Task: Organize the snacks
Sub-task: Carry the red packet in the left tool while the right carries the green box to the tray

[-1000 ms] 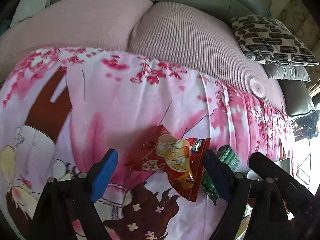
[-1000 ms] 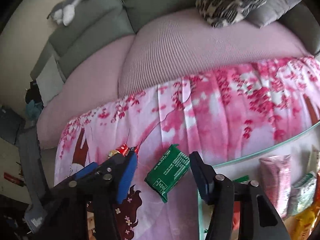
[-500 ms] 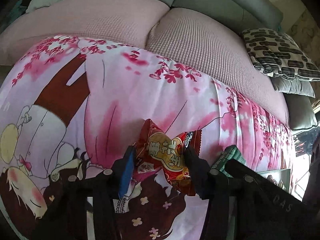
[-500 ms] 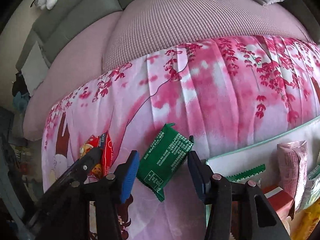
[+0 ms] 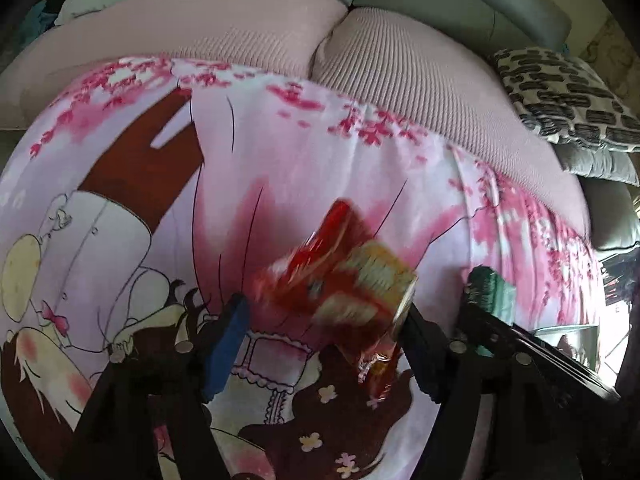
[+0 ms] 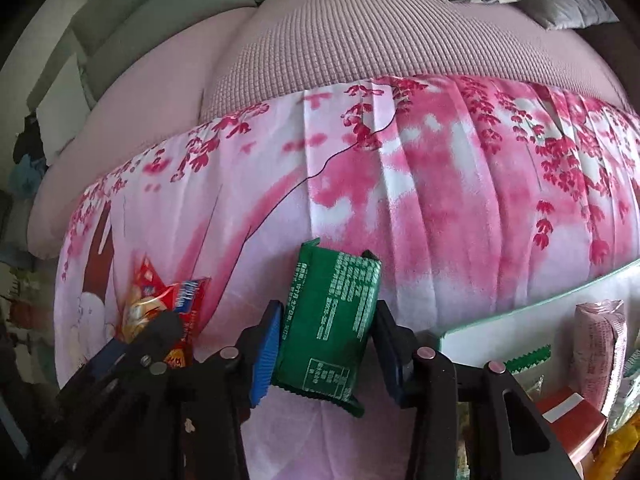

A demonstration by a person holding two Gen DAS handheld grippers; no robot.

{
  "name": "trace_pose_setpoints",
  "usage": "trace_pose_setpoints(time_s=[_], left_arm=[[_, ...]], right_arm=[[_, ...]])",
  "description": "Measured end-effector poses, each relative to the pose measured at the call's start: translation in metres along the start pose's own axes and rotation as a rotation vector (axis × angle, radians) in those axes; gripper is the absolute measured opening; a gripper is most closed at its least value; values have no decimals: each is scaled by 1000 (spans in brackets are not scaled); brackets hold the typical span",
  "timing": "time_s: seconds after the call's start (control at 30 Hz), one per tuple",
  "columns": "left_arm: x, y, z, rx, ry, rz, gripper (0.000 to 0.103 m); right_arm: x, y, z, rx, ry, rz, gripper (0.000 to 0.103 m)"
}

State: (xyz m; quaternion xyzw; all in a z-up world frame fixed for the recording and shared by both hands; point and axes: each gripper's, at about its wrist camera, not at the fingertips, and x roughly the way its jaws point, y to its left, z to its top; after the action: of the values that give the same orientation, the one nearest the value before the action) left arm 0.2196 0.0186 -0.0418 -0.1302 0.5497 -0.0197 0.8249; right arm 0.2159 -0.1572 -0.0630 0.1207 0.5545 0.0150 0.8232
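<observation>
A red and yellow snack packet (image 5: pixel 344 284) lies blurred between the fingers of my left gripper (image 5: pixel 320 344); the jaws stand apart around it and I cannot tell if they press it. It also shows in the right wrist view (image 6: pixel 160 308). My right gripper (image 6: pixel 324 356) is shut on a green snack packet (image 6: pixel 332 320), both blue pads against its sides, just above the pink cartoon cloth (image 6: pixel 440 208). The green packet's end shows in the left wrist view (image 5: pixel 488 292).
A white tray with a green rim (image 6: pixel 500 320) at the right holds a pink packet (image 6: pixel 600 344), a red box (image 6: pixel 568 416) and other snacks. Behind the cloth is a pink-covered sofa (image 5: pixel 240 52) with a patterned cushion (image 5: pixel 560 96).
My left gripper's jaws have opened wider and the red packet has tilted and blurred. My right gripper has closed onto the green packet, which has turned more upright.
</observation>
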Motion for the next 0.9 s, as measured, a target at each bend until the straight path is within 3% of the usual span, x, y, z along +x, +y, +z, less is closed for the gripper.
trace_pose_setpoints(time_s=[0.07,0.27,0.43,0.63,0.9], left_arm=[[0,-2,-1,7,-4,8,73],[-4,3,-1,-18,-28,-34,51],[-4,8,2,-36,-36,-87,52],[-11,11,11,-79,-75,-162,64],[8,8,26,-142,-43,-152,63]], right_arm=[[-1,0,-5,-9,-8,-2,43],[-3,8,-15,-73,-25,-31,42],[-1,11,-14,-97,-23,-41,42],[1,11,-13,-101,-19,-39,42],[-1,11,-14,-109,-15,-37,42]])
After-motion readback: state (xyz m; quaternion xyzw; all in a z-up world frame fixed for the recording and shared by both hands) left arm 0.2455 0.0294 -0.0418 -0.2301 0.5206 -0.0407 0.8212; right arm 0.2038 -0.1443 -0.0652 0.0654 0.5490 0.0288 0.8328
